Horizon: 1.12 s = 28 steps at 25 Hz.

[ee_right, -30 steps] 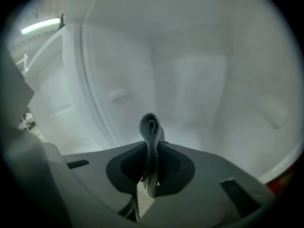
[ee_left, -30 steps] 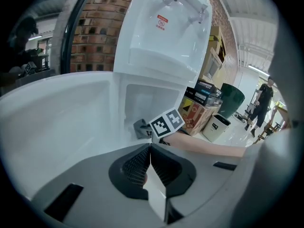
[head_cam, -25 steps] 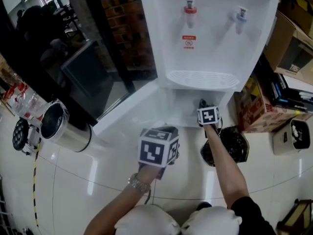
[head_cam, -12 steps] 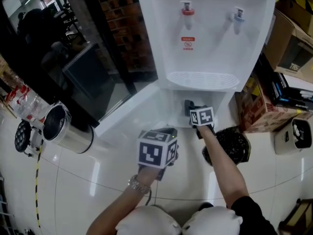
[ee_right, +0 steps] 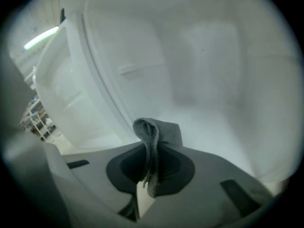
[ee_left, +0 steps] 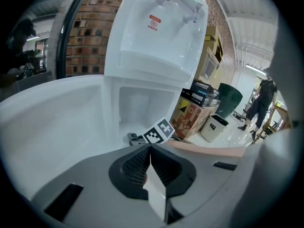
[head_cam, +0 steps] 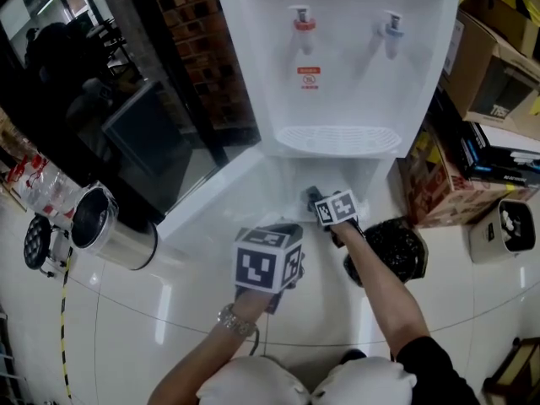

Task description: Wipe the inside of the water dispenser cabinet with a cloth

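While clamped tight on a folded grey cloth (ee_right: 159, 129), reaches with right gripper (ee_right: 151, 152) low into the water dispenser cabinet (ee_right: 213, 70), evidently to wipe its floor. Holds left gripper (ee_left: 150, 156), with jaws pressed together on nothing, outside by the open door (head_cam: 211, 194), likely clear of the stroke.

Bright light is glaring off the glossy floor (head_cam: 169, 310) and washing out the white water dispenser (head_cam: 354, 74), while both gripper views are bowing and darkening at their rims, the cabinet interior (ee_right: 204, 70) appearing hazy and soft.
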Each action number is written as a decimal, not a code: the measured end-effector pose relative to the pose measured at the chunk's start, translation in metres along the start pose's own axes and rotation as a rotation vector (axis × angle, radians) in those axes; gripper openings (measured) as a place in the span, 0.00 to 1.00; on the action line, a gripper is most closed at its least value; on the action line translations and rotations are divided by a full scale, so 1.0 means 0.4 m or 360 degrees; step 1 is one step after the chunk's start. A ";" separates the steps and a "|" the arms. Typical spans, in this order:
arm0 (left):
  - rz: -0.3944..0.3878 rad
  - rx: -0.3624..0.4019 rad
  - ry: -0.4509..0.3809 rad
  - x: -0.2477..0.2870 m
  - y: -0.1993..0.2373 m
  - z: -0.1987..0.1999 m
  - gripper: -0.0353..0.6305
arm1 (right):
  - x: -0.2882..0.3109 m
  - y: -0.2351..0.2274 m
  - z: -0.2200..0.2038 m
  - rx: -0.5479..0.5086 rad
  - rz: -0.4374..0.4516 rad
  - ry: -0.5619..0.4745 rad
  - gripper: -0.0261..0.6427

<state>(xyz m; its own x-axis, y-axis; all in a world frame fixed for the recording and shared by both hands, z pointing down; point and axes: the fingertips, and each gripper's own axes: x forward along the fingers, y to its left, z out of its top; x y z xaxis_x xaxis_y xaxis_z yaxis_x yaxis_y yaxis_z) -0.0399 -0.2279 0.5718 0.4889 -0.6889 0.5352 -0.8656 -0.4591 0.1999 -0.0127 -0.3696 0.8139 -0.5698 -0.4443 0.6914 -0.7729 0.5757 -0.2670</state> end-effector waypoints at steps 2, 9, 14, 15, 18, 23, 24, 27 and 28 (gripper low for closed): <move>0.0011 -0.0012 0.0001 -0.009 0.009 -0.006 0.06 | -0.002 0.042 0.042 0.0033 0.0086 -0.0109 0.06; 0.0055 -0.0032 -0.0011 -0.026 0.041 0.000 0.06 | -0.140 -0.191 0.175 -0.0108 -0.0665 -0.0315 0.06; 0.0018 -0.0015 0.0007 -0.005 0.021 -0.007 0.06 | -0.069 -0.213 0.081 -0.0078 -0.0593 -0.0164 0.06; 0.0019 -0.0014 0.0011 -0.003 0.022 -0.010 0.06 | -0.052 -0.196 0.070 -0.0094 -0.0543 -0.0143 0.06; 0.0031 -0.0016 0.0021 0.003 0.028 -0.013 0.06 | -0.004 -0.135 0.028 -0.0157 -0.0387 -0.0043 0.06; 0.0027 -0.0039 0.0036 0.008 0.030 -0.029 0.06 | 0.020 0.051 -0.015 -0.0084 0.0095 -0.0019 0.06; 0.0022 -0.0048 0.0033 0.010 0.033 -0.031 0.06 | 0.004 0.075 -0.006 -0.0093 0.0128 -0.0054 0.06; 0.0023 -0.0076 -0.0029 -0.003 0.089 0.005 0.06 | -0.091 0.105 0.073 -0.0213 0.0043 -0.0164 0.07; 0.0038 -0.0096 -0.0047 -0.025 0.111 0.025 0.06 | -0.141 0.121 0.095 -0.0222 0.0010 -0.0191 0.06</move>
<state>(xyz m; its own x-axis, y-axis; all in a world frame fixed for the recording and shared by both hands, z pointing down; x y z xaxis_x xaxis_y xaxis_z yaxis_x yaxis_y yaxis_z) -0.0821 -0.2469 0.5670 0.4704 -0.7159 0.5159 -0.8815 -0.4084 0.2369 -0.0285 -0.3429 0.7362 -0.6101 -0.5143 0.6027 -0.7278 0.6645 -0.1697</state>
